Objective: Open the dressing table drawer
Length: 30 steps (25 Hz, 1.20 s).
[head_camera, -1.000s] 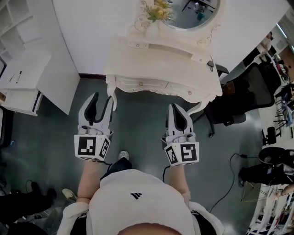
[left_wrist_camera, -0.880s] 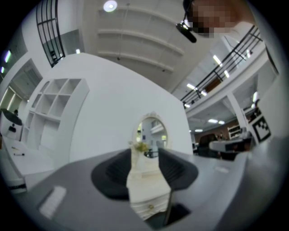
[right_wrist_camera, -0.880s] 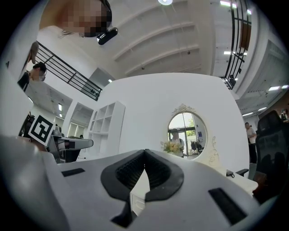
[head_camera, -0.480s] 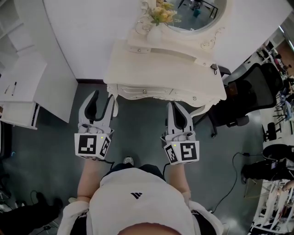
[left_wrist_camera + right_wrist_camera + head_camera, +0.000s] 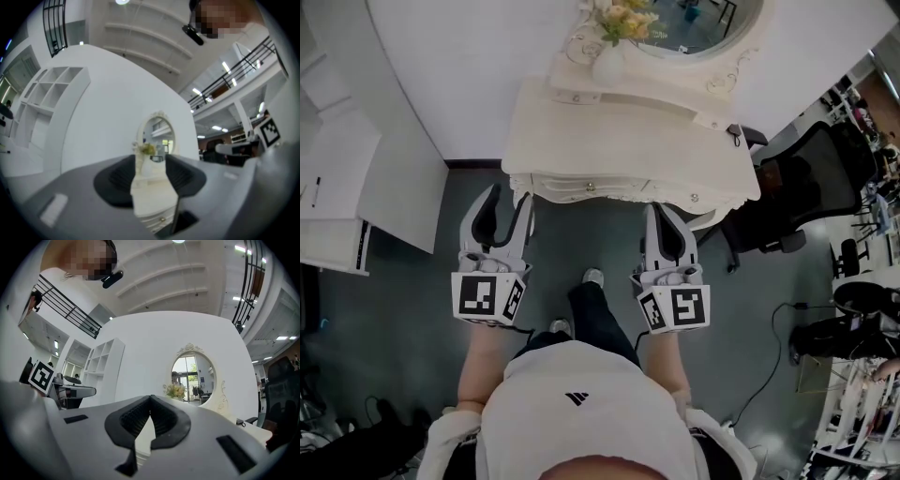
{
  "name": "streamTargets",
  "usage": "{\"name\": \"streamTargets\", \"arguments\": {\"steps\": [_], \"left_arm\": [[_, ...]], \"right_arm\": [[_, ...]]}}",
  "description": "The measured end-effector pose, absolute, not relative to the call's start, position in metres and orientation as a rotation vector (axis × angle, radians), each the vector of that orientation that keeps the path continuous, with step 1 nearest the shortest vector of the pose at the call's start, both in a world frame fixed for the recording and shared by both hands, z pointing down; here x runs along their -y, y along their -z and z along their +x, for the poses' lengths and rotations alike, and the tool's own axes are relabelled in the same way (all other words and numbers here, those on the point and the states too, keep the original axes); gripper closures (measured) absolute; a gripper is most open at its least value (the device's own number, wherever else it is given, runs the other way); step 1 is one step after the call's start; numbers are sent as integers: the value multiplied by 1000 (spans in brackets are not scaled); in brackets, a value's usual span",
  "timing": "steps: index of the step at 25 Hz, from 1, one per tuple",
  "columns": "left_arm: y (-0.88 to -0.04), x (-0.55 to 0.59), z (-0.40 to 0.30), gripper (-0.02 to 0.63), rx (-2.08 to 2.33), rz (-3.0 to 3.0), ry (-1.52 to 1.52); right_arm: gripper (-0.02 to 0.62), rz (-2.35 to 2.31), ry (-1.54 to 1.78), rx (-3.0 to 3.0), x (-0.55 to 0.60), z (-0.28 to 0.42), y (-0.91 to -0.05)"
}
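Observation:
The cream dressing table stands against the white wall, with two drawer fronts along its near edge. The left drawer knob and the right drawer knob both show, and the drawers are closed. My left gripper is open with nothing between its fingers, just short of the table's left front corner. In the left gripper view the table and a knob show between the pads. My right gripper is shut and empty, its tips meeting just before the right drawer front. In the right gripper view its tips touch.
A vase of flowers and an oval mirror stand at the table's back. A black office chair is beside the table's right end. White shelving stands at the left. The person's foot is on the grey floor between the grippers.
Both grippers have come closer to the table's front edge. The person's leg has stepped forward between them. The left jaws stand slightly wider.

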<state>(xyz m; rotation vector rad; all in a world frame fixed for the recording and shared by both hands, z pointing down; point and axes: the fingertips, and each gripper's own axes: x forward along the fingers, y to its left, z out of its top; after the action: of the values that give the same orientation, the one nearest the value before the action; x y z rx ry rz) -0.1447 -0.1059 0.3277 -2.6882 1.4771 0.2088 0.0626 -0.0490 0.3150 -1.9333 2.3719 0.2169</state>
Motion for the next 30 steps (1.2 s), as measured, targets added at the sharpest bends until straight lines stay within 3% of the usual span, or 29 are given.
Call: {"name": "streamTargets", "arguments": {"steps": [9,30], "left_arm": [[-329,163,-135,414,-1534,-2652,-198],[-328,333,-19,414,-1651,-2585,-194]], "right_arm": [[597,-1871,-220,-2407,115,75,-317],[597,-1722,-224,-2524,300,178,-309]]}}
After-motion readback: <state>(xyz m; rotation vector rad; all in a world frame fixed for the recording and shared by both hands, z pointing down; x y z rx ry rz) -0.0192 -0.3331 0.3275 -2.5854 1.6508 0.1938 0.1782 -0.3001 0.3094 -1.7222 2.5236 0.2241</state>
